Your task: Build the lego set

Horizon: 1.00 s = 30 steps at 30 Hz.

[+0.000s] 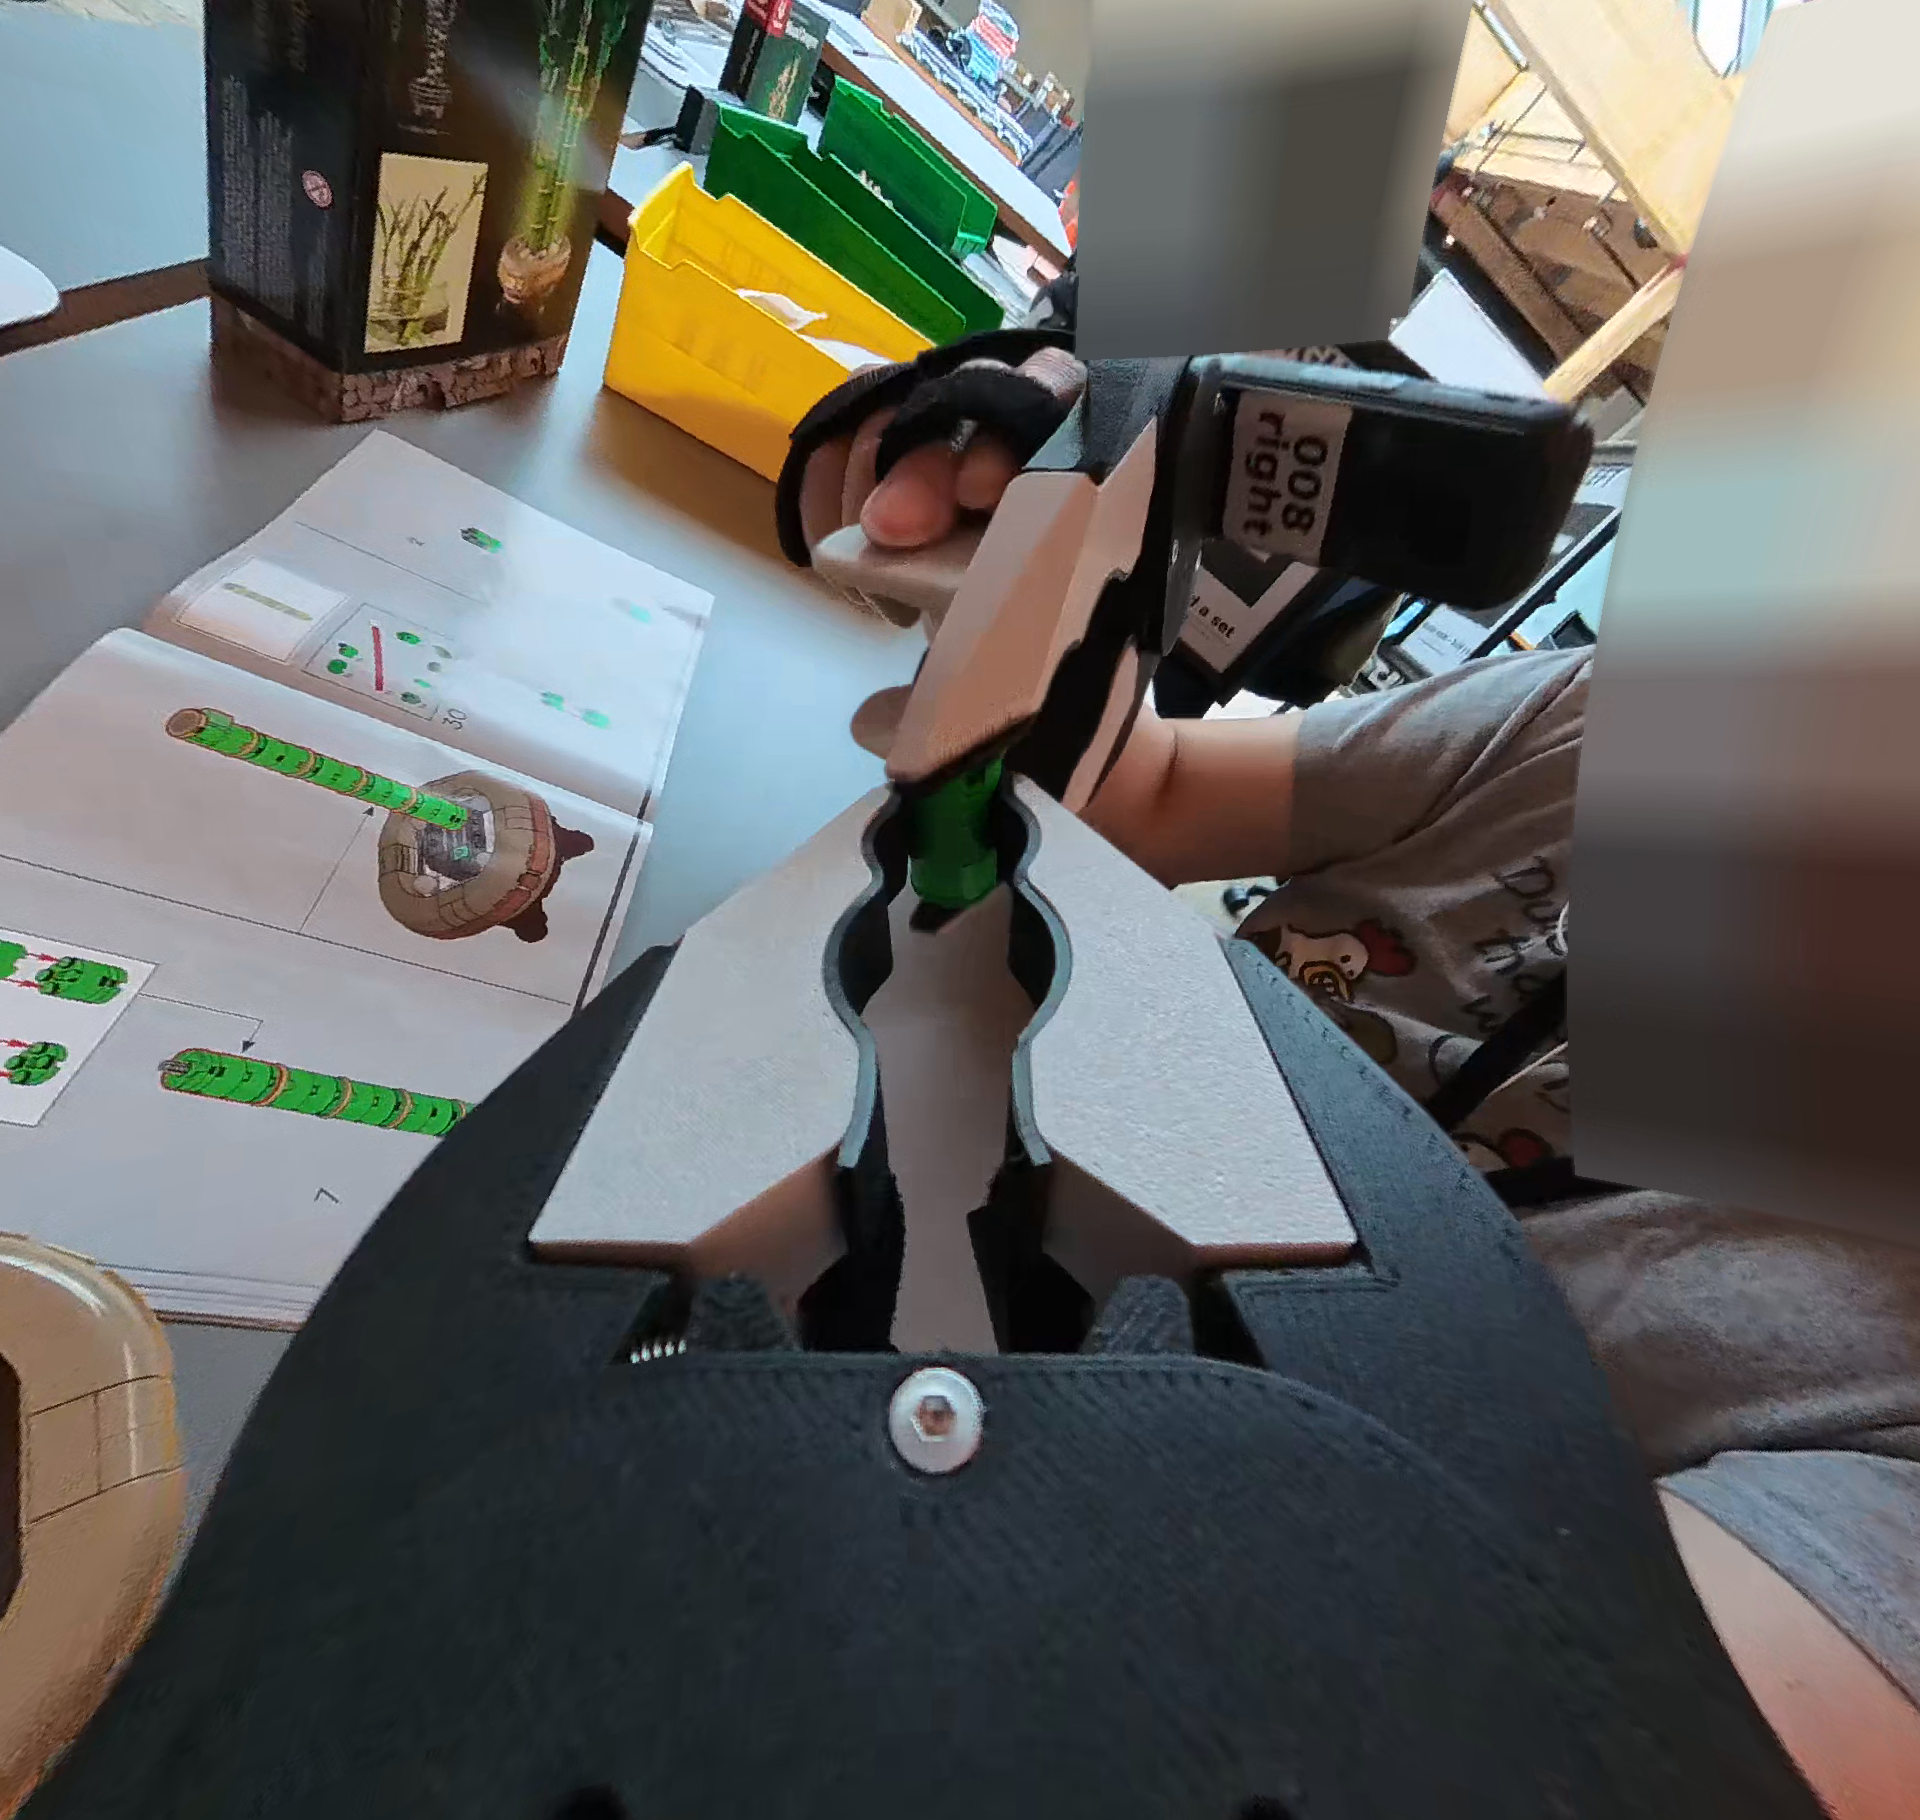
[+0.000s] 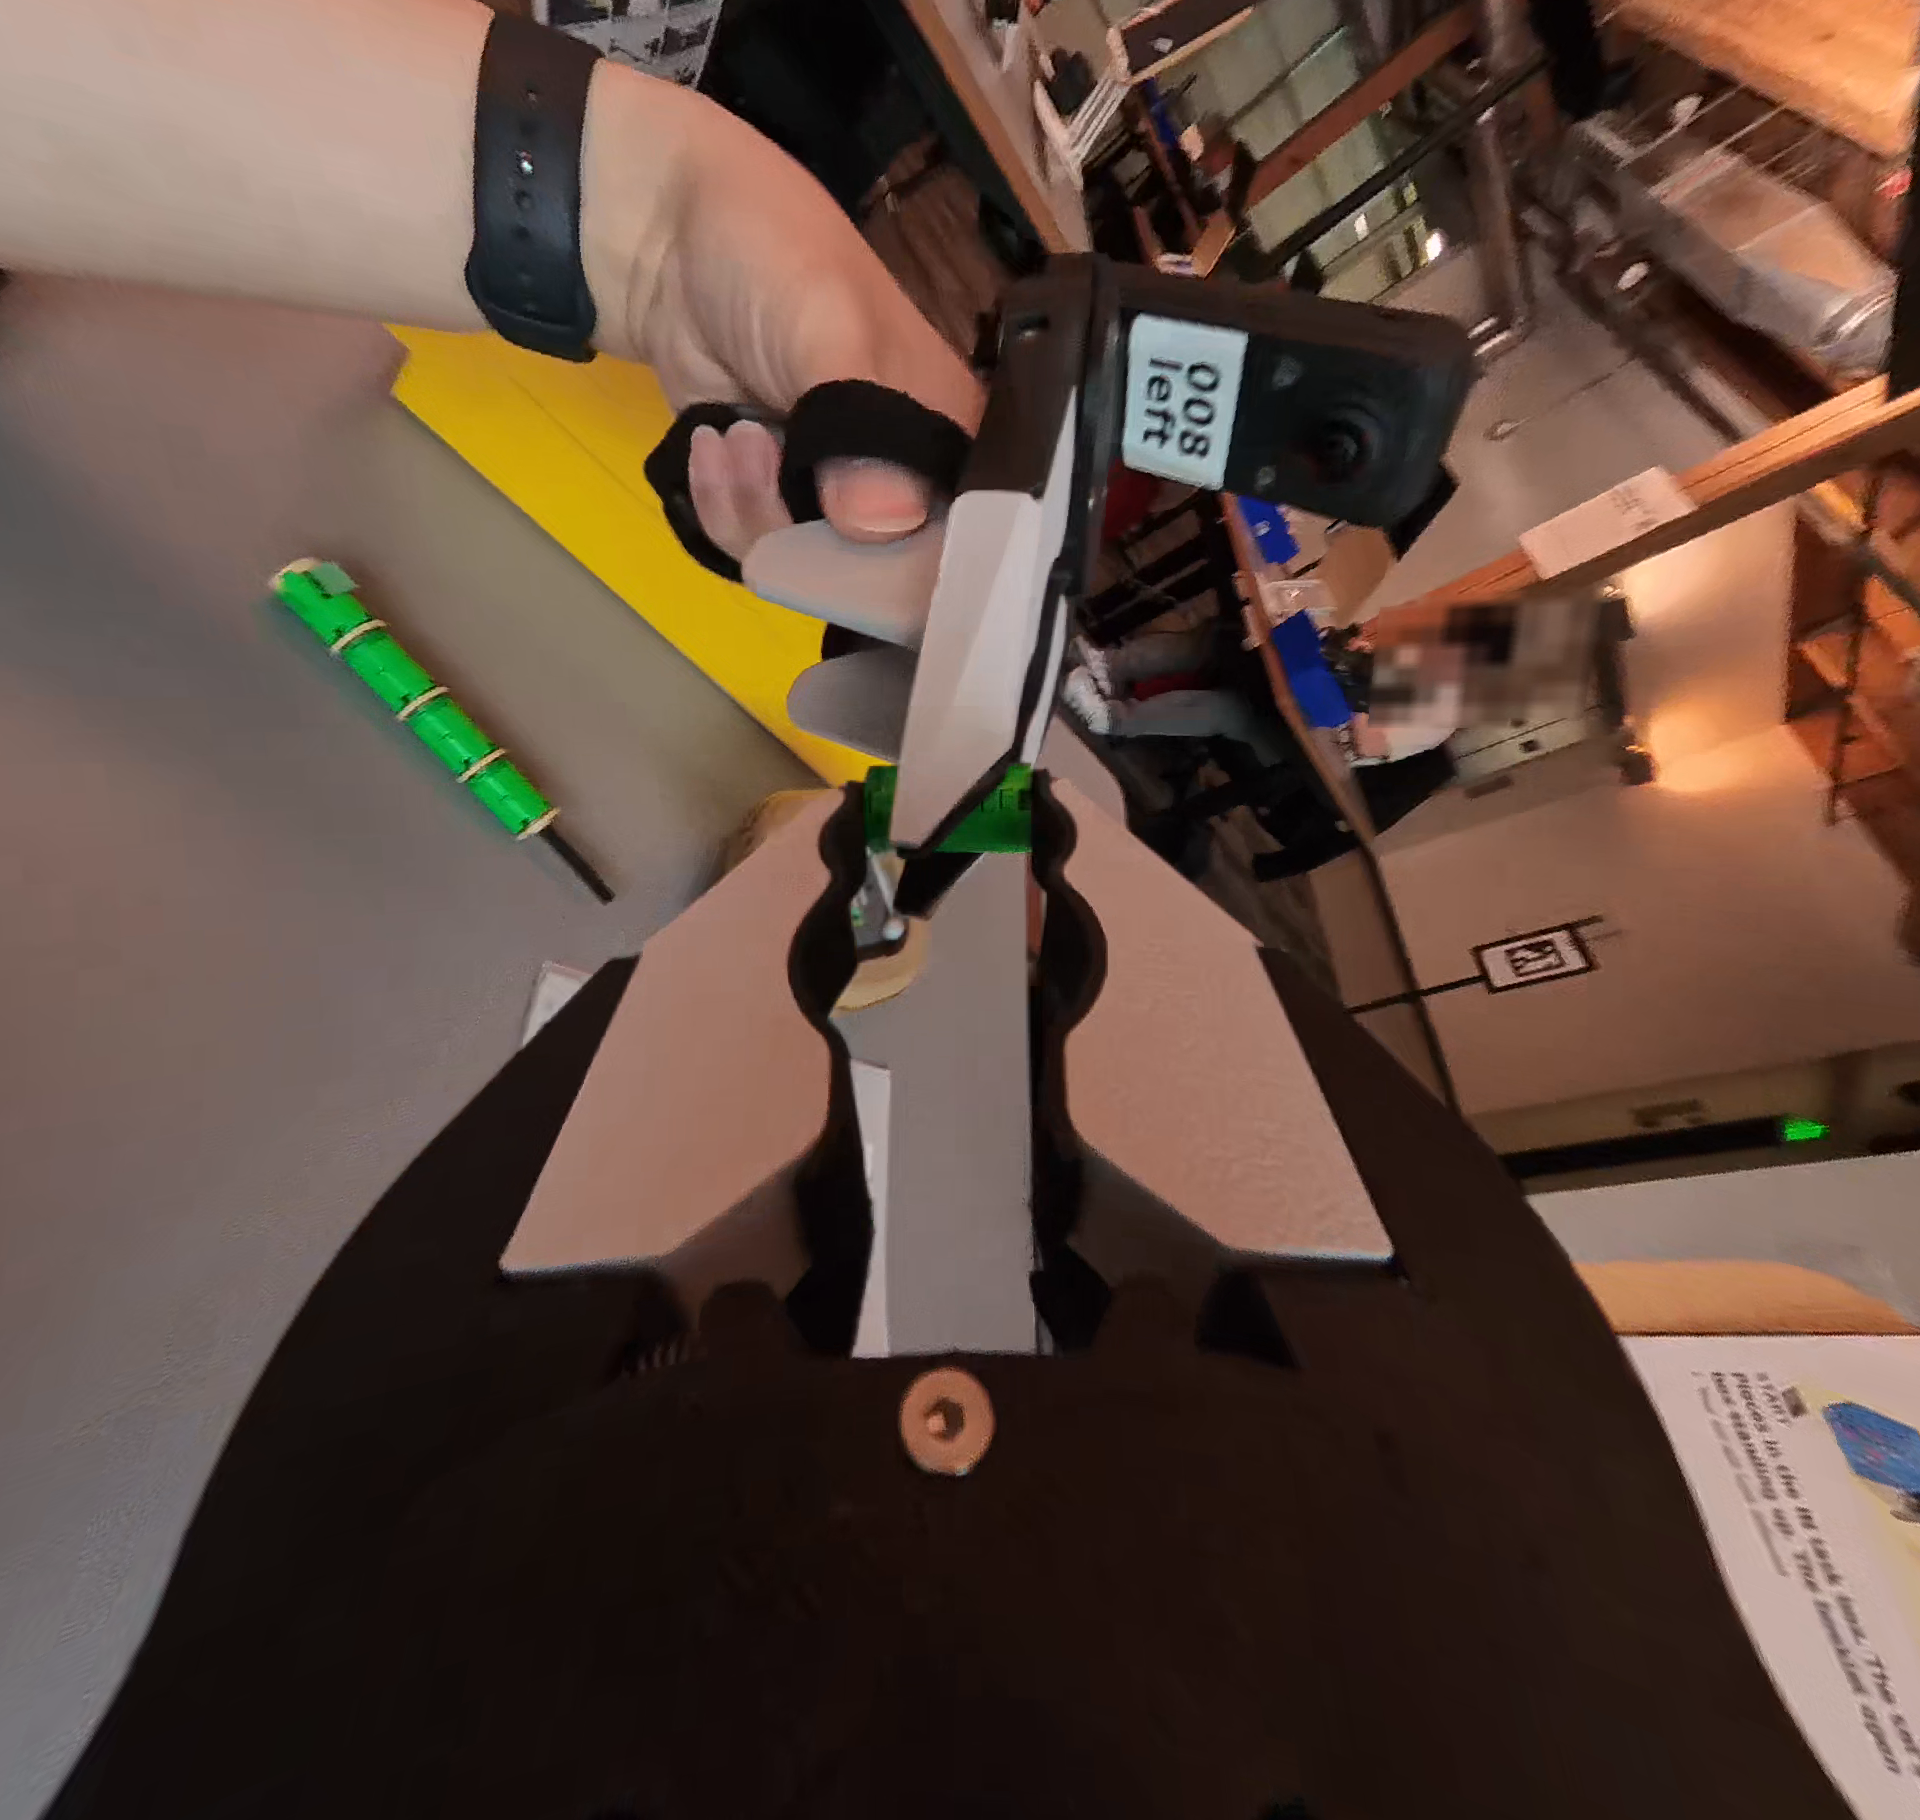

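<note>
A short green bamboo segment stack [image 1: 951, 856] is held off the table between both grippers. My left gripper [image 1: 956, 814] is shut on it from below. My right gripper [image 1: 940, 773] comes down from above and is shut on its upper end. In the right wrist view the green stack [image 2: 1003, 820] sits between my right gripper's [image 2: 951, 804] tips, with the left gripper [image 2: 904, 840] crossing in front. A small tan round part [image 2: 883, 970] shows just behind the tips. A longer finished green stalk [image 2: 416, 710] with a black axle end lies on the table to the left.
The open instruction booklet [image 1: 312, 835] lies on the left. The dark set box [image 1: 395, 139], a yellow bin [image 1: 727, 316] and green bins [image 1: 862, 191] stand behind it. A tan pot piece [image 1: 62, 1458] sits at the lower left edge. A printed sheet [image 2: 1787, 1562] lies at the lower right. Both grippers' tips are close together, under 4 cm apart. Both grippers' tips are roughly 20 cm from the longer finished green stalk [image 2: 416, 710].
</note>
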{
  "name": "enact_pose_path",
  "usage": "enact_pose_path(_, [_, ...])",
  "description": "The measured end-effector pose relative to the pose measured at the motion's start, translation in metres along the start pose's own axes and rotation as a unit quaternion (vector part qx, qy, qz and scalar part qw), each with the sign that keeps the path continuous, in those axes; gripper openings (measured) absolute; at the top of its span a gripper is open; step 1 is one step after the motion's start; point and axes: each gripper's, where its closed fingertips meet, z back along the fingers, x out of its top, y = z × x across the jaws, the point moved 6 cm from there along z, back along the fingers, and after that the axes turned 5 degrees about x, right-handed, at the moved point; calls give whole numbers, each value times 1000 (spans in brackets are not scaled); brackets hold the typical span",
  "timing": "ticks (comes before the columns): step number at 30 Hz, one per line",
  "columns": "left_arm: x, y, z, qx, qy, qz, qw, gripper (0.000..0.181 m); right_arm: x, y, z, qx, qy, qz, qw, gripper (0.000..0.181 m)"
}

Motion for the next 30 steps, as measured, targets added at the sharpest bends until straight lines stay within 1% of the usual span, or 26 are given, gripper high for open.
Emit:
enact_pose_path(3, [2, -1, 5, -23, -16, 17, 999, 14, 3, -1, -2, -22, -22, 5, 999, 31])
enact_pose_path(5, [2, 2, 6, -19, -19, 28, 999, 14, 0, -1, -4, -22, -12, 4, 1000, 35])
enact_pose_path(7, [3, 5, 6, -11, -20, 36, 999, 14, -3, -1, -7, -36, 2, 13, 999, 35])
enact_pose_path(10, [4, 8, 6, -18, -33, 60, 998, 14, -5, -2, -10, -49, -1, 2, 999, 38])
enact_pose_path(15, [2, 7, 1, -22, -19, 56, 998, 14, -8, 0, -12, -50, 3, 0, 999, 33])
enact_pose_path(17, [2, 7, 2, -30, -22, 63, 997, 14, -8, 0, -12, -48, 2, -17, 999, 32])
enact_pose_path(19, [2, 8, 2, -36, -31, 72, 996, 21, -9, -2, -12, -55, 11, -20, 998, 33])
enact_pose_path(21, [1, 12, 2, -31, -32, 78, 996, 27, -12, -5, -11, -77, 27, -5, 997, 32])
enact_pose_path(22, [0, 14, 2, -23, -29, 76, 996, 30, -14, -6, -11, -82, 27, -2, 996, 32])
enact_pose_path(25, [2, 16, 2, -6, -37, 33, 999, 24, -14, -6, -13, -99, 24, 12, 995, 32])
enact_pose_path(26, [1, 16, 2, 2, -32, 10, 999, 21, -15, -5, -14, -92, 24, 11, 995, 32])
enact_pose_path(27, [0, 17, 3, 16, -24, -5, 1000, 15, -15, -4, -14, -78, 19, 0, 997, 33])
enact_pose_path(28, [-1, 18, 5, 28, -20, -15, 999, 15, -18, -5, -13, -63, 27, -15, 998, 39])
enact_pose_path(29, [0, 19, 8, 38, -23, -22, 999, 15, -23, -5, -12, -37, 35, -37, 998, 44])
enact_pose_path(30, [0, 19, 11, 45, -27, -29, 998, 15, -28, -3, -9, 3, 40, -73, 997, 49])
